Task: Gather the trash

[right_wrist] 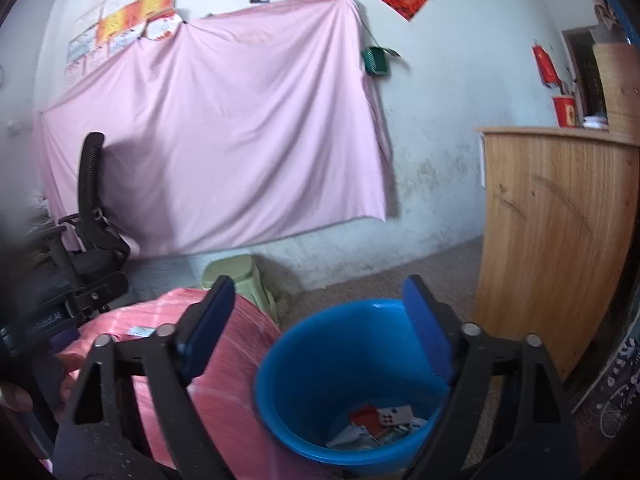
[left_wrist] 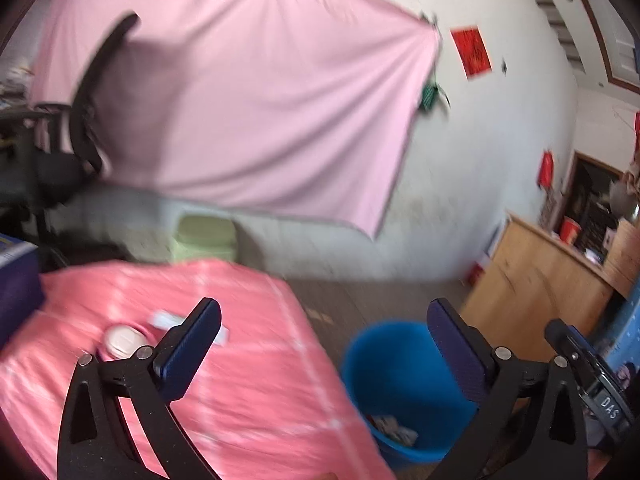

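A blue bucket [left_wrist: 384, 364] [right_wrist: 340, 360] stands on the floor beside the table with the pink cloth [left_wrist: 248, 392] [right_wrist: 236, 344]. Crumpled wrappers and a red scrap [right_wrist: 380, 424] [left_wrist: 394, 430] lie in its bottom. My right gripper [right_wrist: 320, 284] hangs open above the bucket with nothing between its fingers. My left gripper [left_wrist: 324, 308] is open and empty too, spanning the table's edge and the bucket. On the cloth lie a round white lid [left_wrist: 122, 340] and a white wrapper [left_wrist: 164, 318], partly hidden behind the left finger. The left view is blurred.
A black office chair [right_wrist: 92, 208] stands at the back left, and a green stool [right_wrist: 240, 276] by the wall behind the table. A wooden cabinet [right_wrist: 552, 240] is to the right of the bucket. A dark blue box [left_wrist: 16, 280] sits at the table's left.
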A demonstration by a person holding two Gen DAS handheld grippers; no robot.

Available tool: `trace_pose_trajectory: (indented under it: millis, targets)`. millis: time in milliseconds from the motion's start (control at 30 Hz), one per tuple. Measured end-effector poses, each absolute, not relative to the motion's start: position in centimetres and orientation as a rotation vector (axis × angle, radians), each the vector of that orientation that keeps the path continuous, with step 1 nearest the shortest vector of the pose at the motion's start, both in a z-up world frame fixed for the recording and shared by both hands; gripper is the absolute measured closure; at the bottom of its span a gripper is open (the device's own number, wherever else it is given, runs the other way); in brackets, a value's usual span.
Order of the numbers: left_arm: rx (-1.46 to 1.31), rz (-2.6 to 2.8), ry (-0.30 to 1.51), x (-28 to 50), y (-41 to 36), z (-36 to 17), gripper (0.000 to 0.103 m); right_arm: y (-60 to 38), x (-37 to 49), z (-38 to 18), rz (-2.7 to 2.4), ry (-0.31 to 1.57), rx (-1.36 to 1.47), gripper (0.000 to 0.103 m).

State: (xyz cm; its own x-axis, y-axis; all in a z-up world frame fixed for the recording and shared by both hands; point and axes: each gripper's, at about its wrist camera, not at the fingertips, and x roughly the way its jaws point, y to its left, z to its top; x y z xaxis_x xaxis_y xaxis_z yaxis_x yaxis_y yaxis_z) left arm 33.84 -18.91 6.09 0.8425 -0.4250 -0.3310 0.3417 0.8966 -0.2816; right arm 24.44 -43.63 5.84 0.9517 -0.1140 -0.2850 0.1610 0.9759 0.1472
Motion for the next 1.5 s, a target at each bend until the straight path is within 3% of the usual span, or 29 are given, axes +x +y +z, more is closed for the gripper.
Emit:
trace_pose_trajectory:
  millis: [433,733,1000,1500]
  targets:
    - [-0.076,-0.242,0.23,30.3,-11.5,6.5,0.002,-36.1,24.1,7.0,0.004,0.137,0.094,0.0]
    - [-0.04,-0.194,0.219,29.9,-7.1,3.9,0.002,-30.9,25.5,6.5,0.074,0.097,0.063,0.0]
    - [-0.045,-0.173,0.266,30.6,-4.9,2.8,0.002,-27.4,28.5,5.2,0.114,0.169,0.053,0.0]
    - [-0.037,-0.171,0.586,35.6,-5.8,-1.8,0.002,-26.2,36.2,0.9,0.178,0.499,0.016,0.0]
